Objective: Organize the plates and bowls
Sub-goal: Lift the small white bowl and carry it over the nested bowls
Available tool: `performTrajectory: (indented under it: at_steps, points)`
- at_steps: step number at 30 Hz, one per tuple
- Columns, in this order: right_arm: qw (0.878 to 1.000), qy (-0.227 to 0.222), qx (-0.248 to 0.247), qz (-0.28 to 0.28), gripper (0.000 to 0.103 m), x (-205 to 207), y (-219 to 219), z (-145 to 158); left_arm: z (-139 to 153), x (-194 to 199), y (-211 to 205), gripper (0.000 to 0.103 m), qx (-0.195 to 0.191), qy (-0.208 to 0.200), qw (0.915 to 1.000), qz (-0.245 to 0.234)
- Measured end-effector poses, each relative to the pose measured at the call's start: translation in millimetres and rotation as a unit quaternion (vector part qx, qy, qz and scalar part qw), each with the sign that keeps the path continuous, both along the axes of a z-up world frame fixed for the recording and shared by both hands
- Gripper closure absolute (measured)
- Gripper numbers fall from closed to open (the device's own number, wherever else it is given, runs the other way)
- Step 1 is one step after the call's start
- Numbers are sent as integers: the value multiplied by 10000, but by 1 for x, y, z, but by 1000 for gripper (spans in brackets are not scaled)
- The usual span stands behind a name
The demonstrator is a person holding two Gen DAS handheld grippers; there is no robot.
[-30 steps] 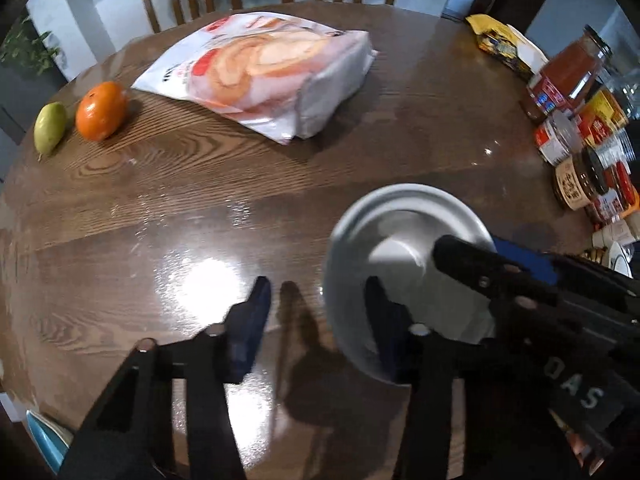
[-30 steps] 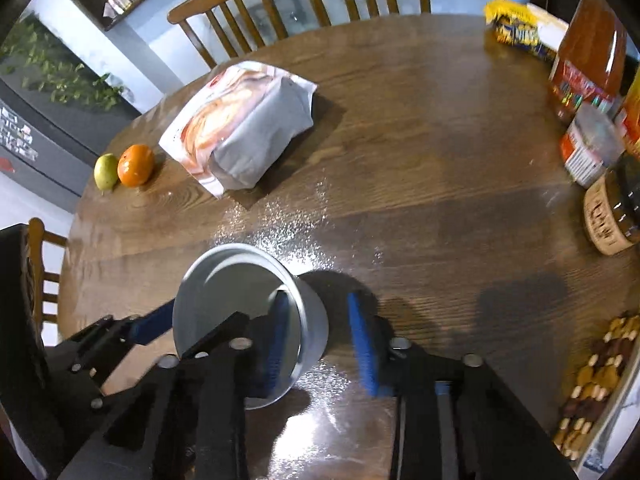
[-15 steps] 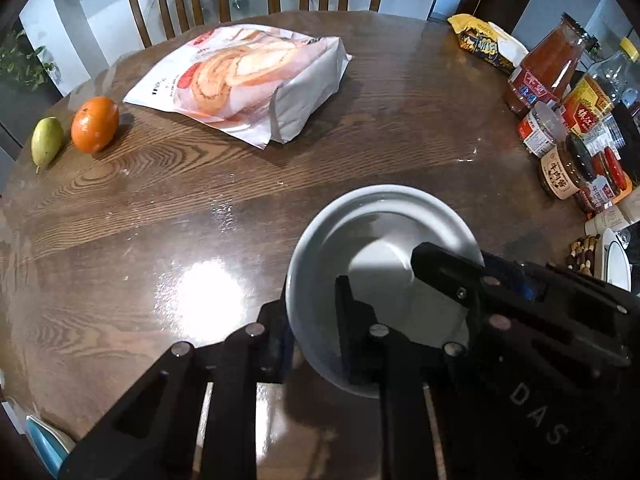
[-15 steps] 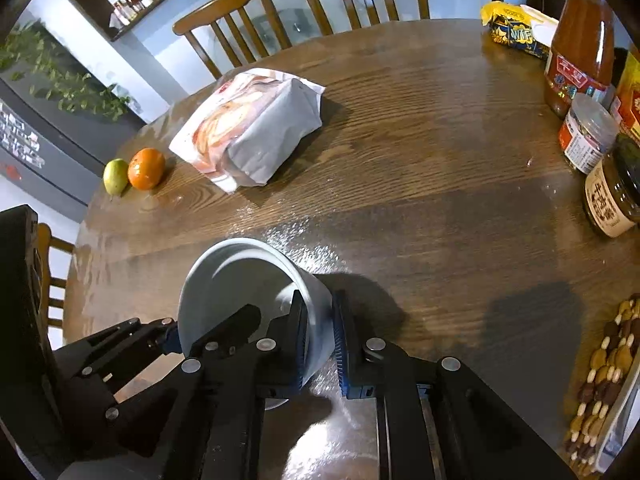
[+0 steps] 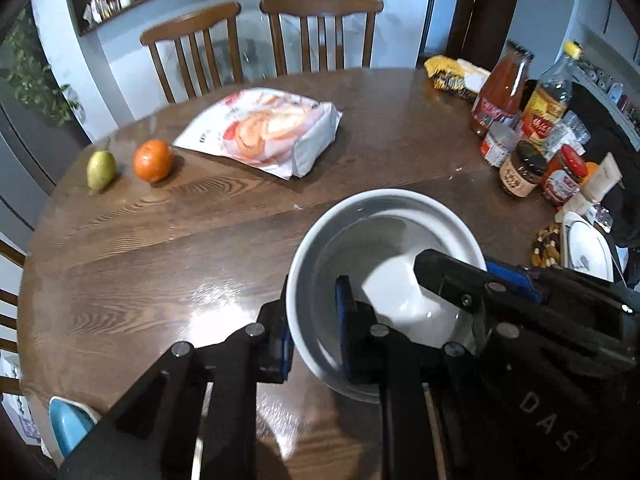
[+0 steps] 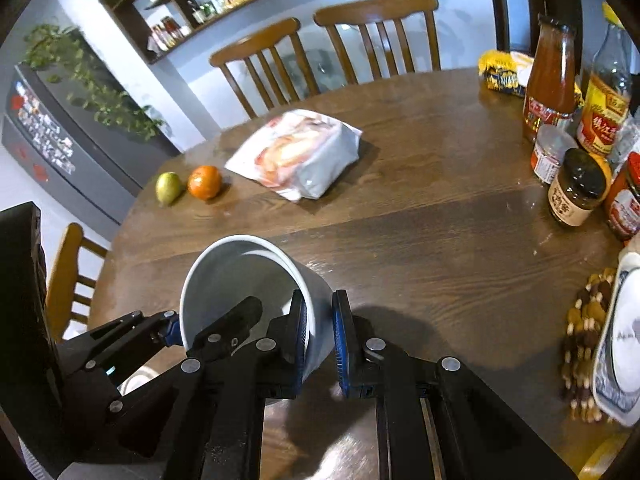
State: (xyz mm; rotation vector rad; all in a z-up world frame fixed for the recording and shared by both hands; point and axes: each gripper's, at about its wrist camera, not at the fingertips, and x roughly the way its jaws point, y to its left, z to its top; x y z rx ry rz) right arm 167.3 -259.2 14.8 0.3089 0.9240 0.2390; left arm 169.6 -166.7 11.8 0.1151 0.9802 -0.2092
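Round wooden counter (image 5: 120, 264), seen from both wrist cams, w/ two wooden chairs (image 5: 320, 32) at its far edge. Largest item on it: a white bag of bread (image 5: 264, 132), lying flat toward the far side. Nearer the cams, a white bowl (image 5: 384, 252) is gripped on opposite sides of its rim by both claws and looks tilted, though neither view shows whether its base touches the wood.

Left claw (image 5: 312, 320) is clenched on the bowl's near-left wall: one blue pad inside, one outside. Left view alone looks straight into the bowl's empty inside, w/ the right claw's black finger reaching over the far-right rim.

Right claw (image 6: 320, 320) is likewise clenched on the bowl (image 6: 248, 280), pinching its right-hand wall between blue pads. Right view alone shows the bowl's outer wall and the left claw (image 6: 172, 330) coming in from the left edge of frame.

At the counter's right edge: a cluster of bottles & jars (image 6: 576, 136), incl. a tall red sauce bottle (image 6: 550, 80) and a dark-lidded jar (image 6: 576, 188). Behind them, a yellow snack pack (image 6: 500, 72). Nearer, a blue-patterned plate (image 6: 616, 360) rests on a beaded mat (image 6: 580, 340); left view catches only a sliver of that plate (image 5: 584, 248).

Far left on the wood: an orange (image 5: 153, 160) w/ a green pear (image 5: 100, 168) just beside it, apart from the bread bag.

Right view alone takes in a dark fridge (image 6: 48, 140) w/ trailing plants on top, plus wall shelves behind. Left view alone shows something pale blue (image 5: 68, 424) below the counter's near edge; can't tell what it is.
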Motion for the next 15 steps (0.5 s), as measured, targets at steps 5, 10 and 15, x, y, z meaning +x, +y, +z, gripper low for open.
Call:
performTrajectory:
  at_steps: [5,10,15]
  points:
    - [9997,-196,92,100,88,-30,12,15,16,-32,11,87,126,-361,9992,67]
    - [9992,-311,73,222,88,-58,31,23,23,-59,32,87,18,-402,9990,202]
    - [9985,-378,53,403,88,-83,54,27,26,-85,53,87,-5,-436,9984,354]
